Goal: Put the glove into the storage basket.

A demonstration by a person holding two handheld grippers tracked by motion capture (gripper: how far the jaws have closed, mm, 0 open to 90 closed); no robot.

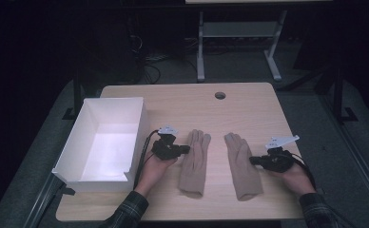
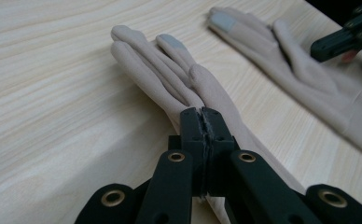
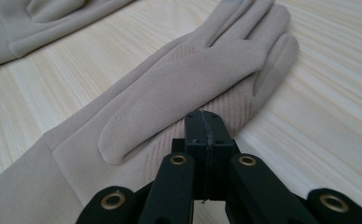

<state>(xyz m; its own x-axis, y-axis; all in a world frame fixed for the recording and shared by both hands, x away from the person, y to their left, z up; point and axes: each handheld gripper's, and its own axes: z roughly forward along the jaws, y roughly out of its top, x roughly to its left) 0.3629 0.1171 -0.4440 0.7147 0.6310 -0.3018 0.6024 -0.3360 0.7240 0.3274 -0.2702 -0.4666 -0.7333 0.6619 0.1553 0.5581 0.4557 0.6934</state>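
Observation:
Two beige gloves lie flat side by side on the wooden table (image 1: 249, 109), fingers pointing away from the person. My left gripper (image 1: 186, 149) is shut, its tip at the left edge of the left glove (image 1: 194, 164); in the left gripper view the closed jaws (image 2: 202, 113) rest just over that glove (image 2: 170, 74), nothing visibly pinched. My right gripper (image 1: 253, 160) is also shut, its tip at the right edge of the right glove (image 1: 242, 166). The right gripper view has the shut jaws (image 3: 205, 114) at this glove (image 3: 193, 79), whose thumb lies folded across the palm.
An open white box (image 1: 90, 176) stands at the table's left side, close to my left hand. A round cable hole (image 1: 219, 95) sits near the far edge. The second glove (image 2: 286, 51) and the right gripper (image 2: 342, 39) appear in the left gripper view.

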